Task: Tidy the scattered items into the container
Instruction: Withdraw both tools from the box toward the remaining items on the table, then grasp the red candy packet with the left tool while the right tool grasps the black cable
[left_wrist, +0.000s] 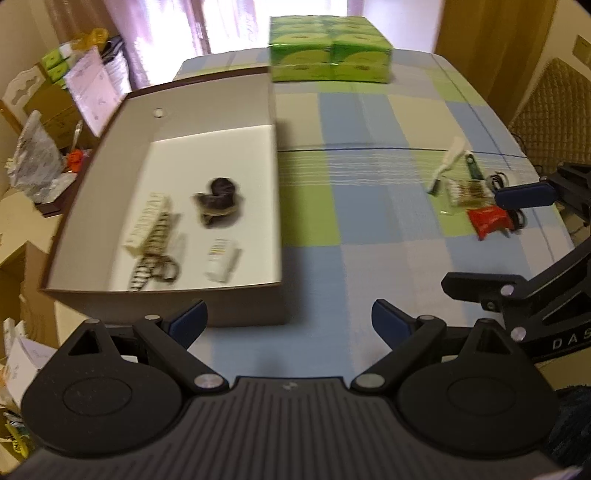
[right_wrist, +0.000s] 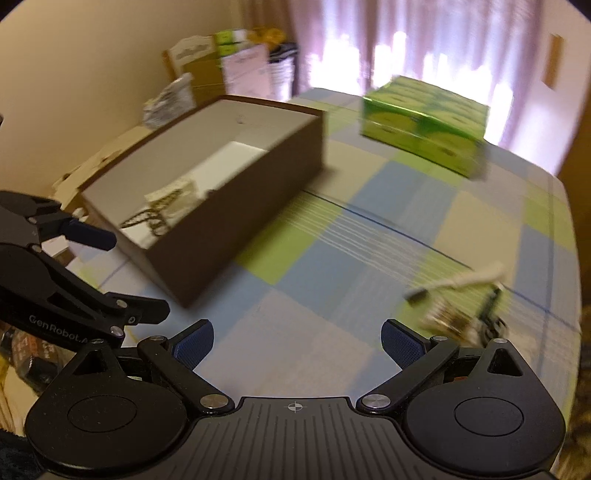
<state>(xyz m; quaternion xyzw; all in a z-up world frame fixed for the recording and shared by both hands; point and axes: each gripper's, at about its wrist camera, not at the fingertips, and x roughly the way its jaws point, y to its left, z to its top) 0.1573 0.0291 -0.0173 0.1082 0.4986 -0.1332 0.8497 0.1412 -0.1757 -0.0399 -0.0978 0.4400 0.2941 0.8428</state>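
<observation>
Both grippers, left (left_wrist: 289, 317) and right (right_wrist: 297, 338), were held released and empty above the bench (left_wrist: 369, 177). The box (left_wrist: 273, 206) (scissors etc. already inside) was kept at left. Leftover bits (left_wrist: 469, 199) were seen by the right gripper, prob. next.

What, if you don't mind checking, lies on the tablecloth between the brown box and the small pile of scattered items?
Nothing: in the left wrist view, only bare checked tablecloth runs from the brown box to the scattered items.
</observation>
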